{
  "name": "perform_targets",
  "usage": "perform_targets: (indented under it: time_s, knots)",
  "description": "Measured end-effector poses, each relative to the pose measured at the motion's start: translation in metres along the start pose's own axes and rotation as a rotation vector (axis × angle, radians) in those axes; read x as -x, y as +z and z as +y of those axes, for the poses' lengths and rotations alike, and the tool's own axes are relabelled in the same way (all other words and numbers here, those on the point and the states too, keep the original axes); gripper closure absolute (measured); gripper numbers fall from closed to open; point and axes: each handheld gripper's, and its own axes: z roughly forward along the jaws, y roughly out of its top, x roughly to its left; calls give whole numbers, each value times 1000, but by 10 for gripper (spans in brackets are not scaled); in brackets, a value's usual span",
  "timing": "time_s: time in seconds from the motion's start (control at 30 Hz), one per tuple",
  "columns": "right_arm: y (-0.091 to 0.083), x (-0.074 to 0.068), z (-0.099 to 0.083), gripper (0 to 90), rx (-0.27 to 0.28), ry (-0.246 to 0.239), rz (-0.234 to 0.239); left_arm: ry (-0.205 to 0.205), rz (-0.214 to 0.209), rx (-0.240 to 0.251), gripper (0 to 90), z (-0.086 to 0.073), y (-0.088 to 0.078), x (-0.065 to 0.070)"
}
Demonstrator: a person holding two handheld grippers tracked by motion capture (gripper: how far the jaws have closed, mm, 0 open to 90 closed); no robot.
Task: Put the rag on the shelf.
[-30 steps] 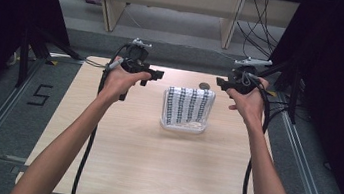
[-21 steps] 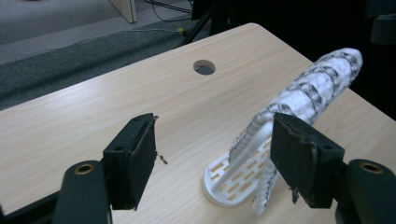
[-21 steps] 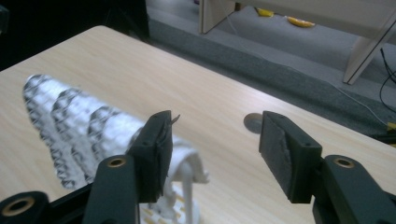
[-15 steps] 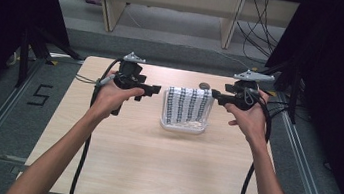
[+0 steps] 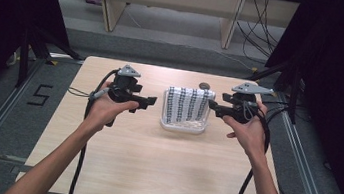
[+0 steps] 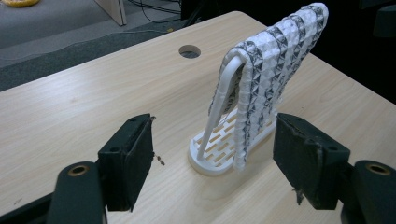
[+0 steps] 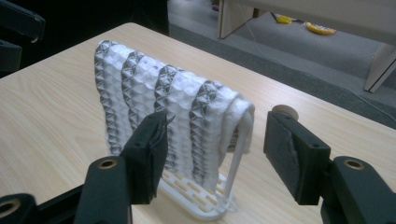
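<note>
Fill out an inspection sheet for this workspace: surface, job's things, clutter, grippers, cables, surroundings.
Surface: light wooden table, with a round hole near its far edge.
Job's things: black-and-white patterned cloth draped over the arched bar of a white slotted rack standing mid-table.
Clutter: nothing seen.
Grippers: left hand-held gripper just left of the rack, right hand-held gripper just right of it. Both have just been opening and stand open, touching neither cloth nor rack.
Cables: a black cable trails from each gripper back along the forearms; more lie on the floor beyond the table.
Surroundings: grey floor, wooden furniture legs behind, a "5" marked on the floor at left.
</note>
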Motion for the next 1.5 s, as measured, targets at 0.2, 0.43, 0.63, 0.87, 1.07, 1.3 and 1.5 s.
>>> perform_targets:
  time_s: [0.2, 0.43, 0.63, 0.87, 1.07, 1.3, 1.5]
  knots:
    - [-4, -7, -7, 342, 5, -7, -6, -14, -12, 5, 238, -8, -2, 0]
    - [-8, -13, -16, 295, 10, -10, -8, -24, -15, 27, 209, -14, -7, 2]
    - [-11, -14, -24, 285, 12, 0, 11, -13, -28, 21, 202, -22, -10, 3]
    - [-14, -15, -35, 283, 12, 1, 27, -1, -28, 19, 201, -32, -13, 7]
    - [-16, -22, -41, 279, 20, 10, 41, -7, -36, 27, 201, -43, -15, 11]
    - [-20, -30, -51, 266, 16, 0, 47, -13, -57, 26, 200, -53, -20, 15]
    - [-21, -38, -63, 249, -3, -8, 70, 4, -73, 24, 197, -66, -21, 23]
